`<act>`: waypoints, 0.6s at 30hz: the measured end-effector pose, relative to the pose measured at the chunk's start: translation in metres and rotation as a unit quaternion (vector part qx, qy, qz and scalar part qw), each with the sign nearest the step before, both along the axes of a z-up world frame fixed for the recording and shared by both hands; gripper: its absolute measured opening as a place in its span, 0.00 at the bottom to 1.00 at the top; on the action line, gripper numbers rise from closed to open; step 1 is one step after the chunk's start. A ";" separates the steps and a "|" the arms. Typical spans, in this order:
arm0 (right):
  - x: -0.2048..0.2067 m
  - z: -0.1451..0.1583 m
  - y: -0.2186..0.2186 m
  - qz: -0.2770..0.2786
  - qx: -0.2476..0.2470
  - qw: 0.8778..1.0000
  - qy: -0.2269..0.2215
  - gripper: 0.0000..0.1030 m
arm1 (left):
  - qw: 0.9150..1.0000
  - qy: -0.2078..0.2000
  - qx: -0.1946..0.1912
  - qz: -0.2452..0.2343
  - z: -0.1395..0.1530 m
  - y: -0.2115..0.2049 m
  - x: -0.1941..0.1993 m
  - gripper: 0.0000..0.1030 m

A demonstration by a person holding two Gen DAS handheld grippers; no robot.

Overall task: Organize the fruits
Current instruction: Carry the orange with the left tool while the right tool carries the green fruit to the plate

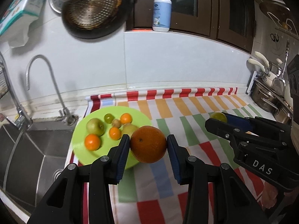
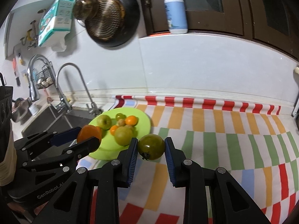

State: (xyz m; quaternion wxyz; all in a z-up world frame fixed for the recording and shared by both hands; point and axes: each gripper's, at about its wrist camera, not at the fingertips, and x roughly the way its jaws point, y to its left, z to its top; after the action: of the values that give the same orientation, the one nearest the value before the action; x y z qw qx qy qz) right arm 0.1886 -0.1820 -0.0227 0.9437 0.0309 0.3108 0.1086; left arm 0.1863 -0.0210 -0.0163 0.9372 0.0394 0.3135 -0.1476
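Beside the green plate [image 1: 112, 110], on the plate's right edge as the left wrist camera sees it, the left gripper [image 1: 148, 143] holds a large orange [image 1: 148, 147] between its blue-padded fingers [image 1: 122, 155]; both pads press against the fruit's sides, so the jaws stand about an orange's width apart. The orange hangs just over the plate's near right rim and the striped cloth [image 1: 186, 115] that covers the counter.

On the plate lie a green apple [image 1: 95, 126] toward the sink side, a small green fruit [image 1: 108, 118] behind it, three small oranges [image 1: 92, 142] spread from the near left to the far right, a small brownish fruit [image 1: 116, 123] among them, and a pale green fruit [image 1: 129, 128] partly hidden by the large orange.

To the right of the plate, well apart from it in the left wrist view, the right gripper [image 2: 151, 146] is clamped on a dark green tomato [image 2: 151, 146], with a pad touching each side and the stem end facing the camera. In the right wrist view the tomato hangs above the cloth just beside the plate's near right rim.

Left of the plate sits the steel sink [image 1: 31, 149] with a curved faucet [image 1: 37, 69]. On the wall above the plate hangs a dark pan [image 1: 93, 13] with a perforated metal strainer in it, and a white pump bottle [image 1: 162, 9] stands on a ledge to the pan's right.
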 end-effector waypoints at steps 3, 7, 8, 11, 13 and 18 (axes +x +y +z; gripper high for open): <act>-0.006 0.000 0.012 0.007 0.000 1.000 0.001 0.29 | 1.000 0.002 0.002 0.007 0.000 0.014 -0.008 0.40; -0.011 -0.001 0.029 0.016 0.002 1.000 0.003 0.29 | 1.000 0.000 0.004 0.016 0.001 0.031 -0.014 0.40; -0.012 -0.001 0.032 0.018 0.003 1.000 0.003 0.29 | 1.000 -0.001 0.004 0.017 0.001 0.034 -0.015 0.40; -0.015 0.000 0.044 0.023 0.004 1.000 0.001 0.29 | 1.000 -0.005 0.005 0.020 0.003 0.046 -0.019 0.40; -0.016 0.000 0.051 0.025 0.004 1.000 0.000 0.29 | 1.000 -0.007 0.005 0.021 0.003 0.053 -0.019 0.40; -0.019 0.001 0.068 0.025 0.002 1.000 -0.003 0.29 | 1.000 -0.011 0.005 0.018 0.005 0.070 -0.019 0.40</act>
State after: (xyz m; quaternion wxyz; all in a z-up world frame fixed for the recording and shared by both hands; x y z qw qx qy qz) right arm 0.1701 -0.1137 -0.0221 0.9416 0.0246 0.3087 0.1325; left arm 0.1677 0.0490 -0.0114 0.9428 0.0398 0.3047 -0.1291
